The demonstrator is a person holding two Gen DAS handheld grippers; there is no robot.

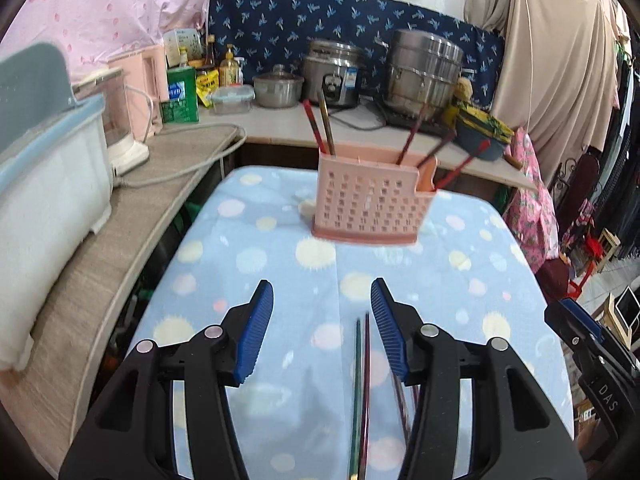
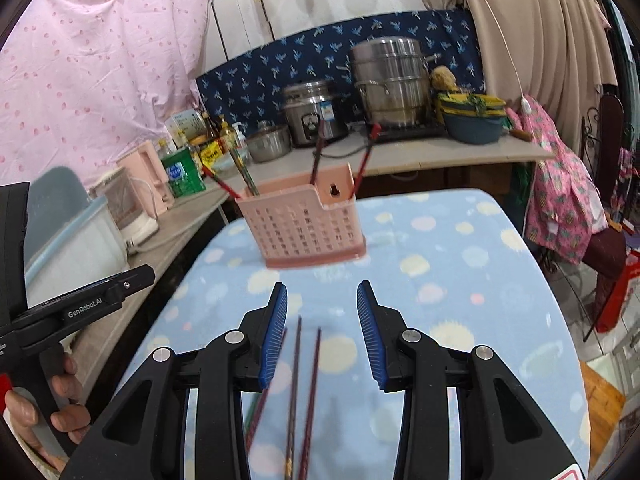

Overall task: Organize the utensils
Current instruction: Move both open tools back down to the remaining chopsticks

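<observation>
Both grippers' blue-ribbed fingers (image 1: 256, 332) (image 2: 276, 336) stand apart, empty, over thin dark chopsticks (image 2: 298, 384) lying short of the pink perforated plastic holder (image 2: 304, 224); closing carelessly could scatter them.

"GenRobot.AI" is printed in white on the black arm of the left gripper (image 2: 138, 276), seen at the left edge of the right wrist view. "DAS" is read in pale letters on the black body of the right gripper (image 1: 576, 312), at the right edge of the left wrist view. The labels on the green box (image 1: 180, 98) and the bottles are too blurred to be read.
</observation>
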